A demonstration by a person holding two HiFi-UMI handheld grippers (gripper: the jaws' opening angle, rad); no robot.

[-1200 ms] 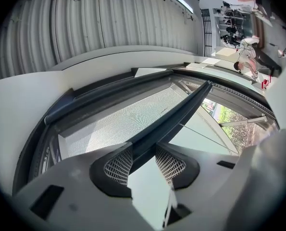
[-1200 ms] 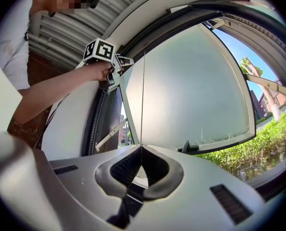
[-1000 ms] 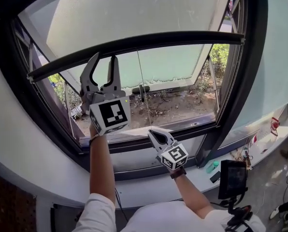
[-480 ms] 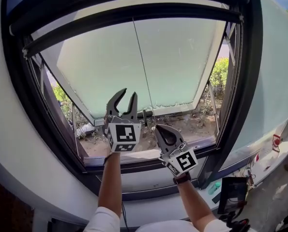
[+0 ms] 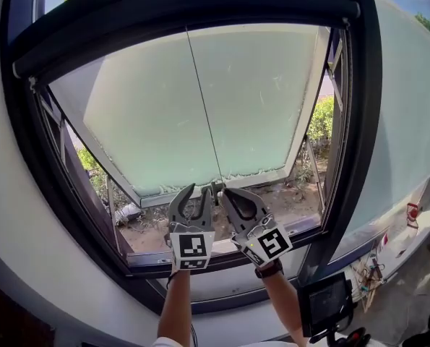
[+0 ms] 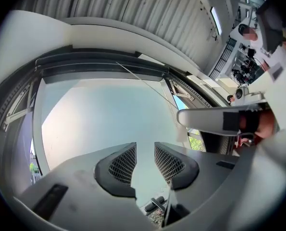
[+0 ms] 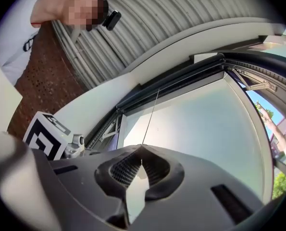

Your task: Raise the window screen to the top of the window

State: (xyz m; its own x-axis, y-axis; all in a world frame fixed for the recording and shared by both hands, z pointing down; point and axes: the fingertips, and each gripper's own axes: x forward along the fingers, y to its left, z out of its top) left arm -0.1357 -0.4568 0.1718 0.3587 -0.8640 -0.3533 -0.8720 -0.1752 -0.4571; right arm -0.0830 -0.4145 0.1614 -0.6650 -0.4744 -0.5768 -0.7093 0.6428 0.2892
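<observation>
Up at the top of the black window frame (image 5: 359, 157), the dark bar of the window screen (image 5: 186, 16) sits just under its housing, its thin grey pull cord (image 5: 200, 107) running down to the right gripper (image 5: 222, 192), whose jaws are pinched together on it. If that narrow pinch slips, the bar may sag or snap, since the left gripper (image 5: 200, 189), jaws apart and empty, offers no backup. No brand or writing is readable, only black-and-white square markers.

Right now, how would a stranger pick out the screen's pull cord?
Find the dark-framed window, then the screen's black bar along its top. The pull cord drops from it across the pale pane into the shut right gripper: the only hair-thin line among thick bars.
</observation>
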